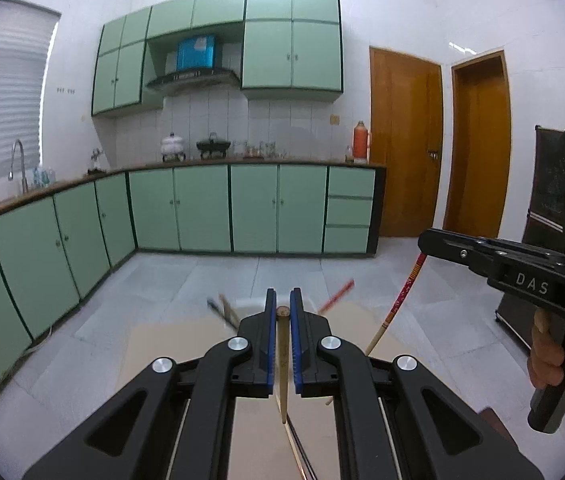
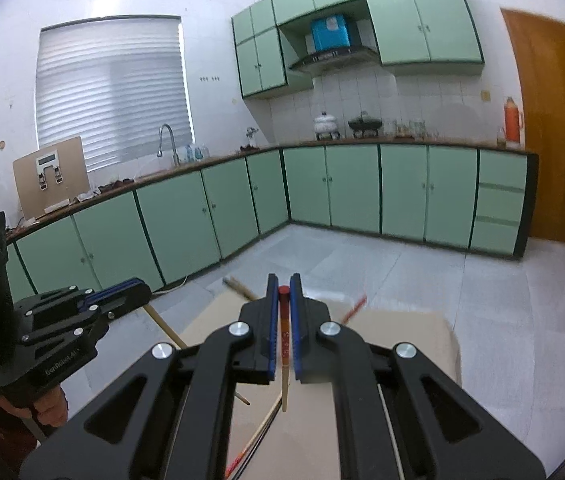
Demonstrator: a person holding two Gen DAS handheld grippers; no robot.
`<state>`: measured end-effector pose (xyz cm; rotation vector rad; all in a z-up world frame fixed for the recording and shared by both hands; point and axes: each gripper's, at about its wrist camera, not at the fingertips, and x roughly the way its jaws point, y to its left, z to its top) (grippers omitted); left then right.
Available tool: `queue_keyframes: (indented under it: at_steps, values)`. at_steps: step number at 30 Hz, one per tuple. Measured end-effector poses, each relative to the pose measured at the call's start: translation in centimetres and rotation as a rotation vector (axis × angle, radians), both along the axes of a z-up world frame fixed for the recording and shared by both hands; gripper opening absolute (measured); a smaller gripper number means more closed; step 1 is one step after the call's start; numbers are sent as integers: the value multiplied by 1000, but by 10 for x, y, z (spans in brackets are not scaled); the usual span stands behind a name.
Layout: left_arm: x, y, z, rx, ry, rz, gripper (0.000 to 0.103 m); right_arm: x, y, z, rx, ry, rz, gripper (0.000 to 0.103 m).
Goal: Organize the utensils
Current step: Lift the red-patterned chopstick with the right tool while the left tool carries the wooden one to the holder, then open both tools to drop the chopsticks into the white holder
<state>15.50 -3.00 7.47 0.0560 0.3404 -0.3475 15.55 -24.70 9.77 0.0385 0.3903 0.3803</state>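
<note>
Green kitchen cabinets behind, two chopsticks held up above a beige worktop [image 2: 414, 332].

Left gripper [image 1: 282, 304] has its fingers closed tight on a plain wooden chopstick [image 1: 283, 368], which hangs down between the blue pads; right gripper [image 2: 282, 292] is closed the same way on a red-topped chopstick [image 2: 283, 344]. More chopsticks [image 2: 352, 309] lie loose on the worktop below, some crossed. Both sticks are pinched only near the top end, so I judge they can swing or slip out if a hand moves quickly or tilts. A long hanging tip can also knock the loose sticks off the edge when it comes down.
</note>
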Motion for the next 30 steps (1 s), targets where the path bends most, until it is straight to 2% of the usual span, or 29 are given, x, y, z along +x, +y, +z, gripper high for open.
queue_keyframes:
  at_steps: [8, 13, 18, 25, 30]
  values:
    - [49, -12, 51, -12, -123, 33, 6, 49, -5, 48, -14, -87, -43, 5]
    - [91, -19, 59, -25, -149, 54, 6, 84, -5, 58, -30, -118, -77, 5]
    - [126, -25, 41, -32, -117, 72, 6, 122, -1, 38, -48, -109, -108, 5]
    - [165, -23, -5, -22, -11, 89, 6, 160, 1, -10, -28, 0, -117, 5]
    - [181, -22, -26, -8, 48, 94, 7, 168, 9, -35, -32, 63, -108, 5]
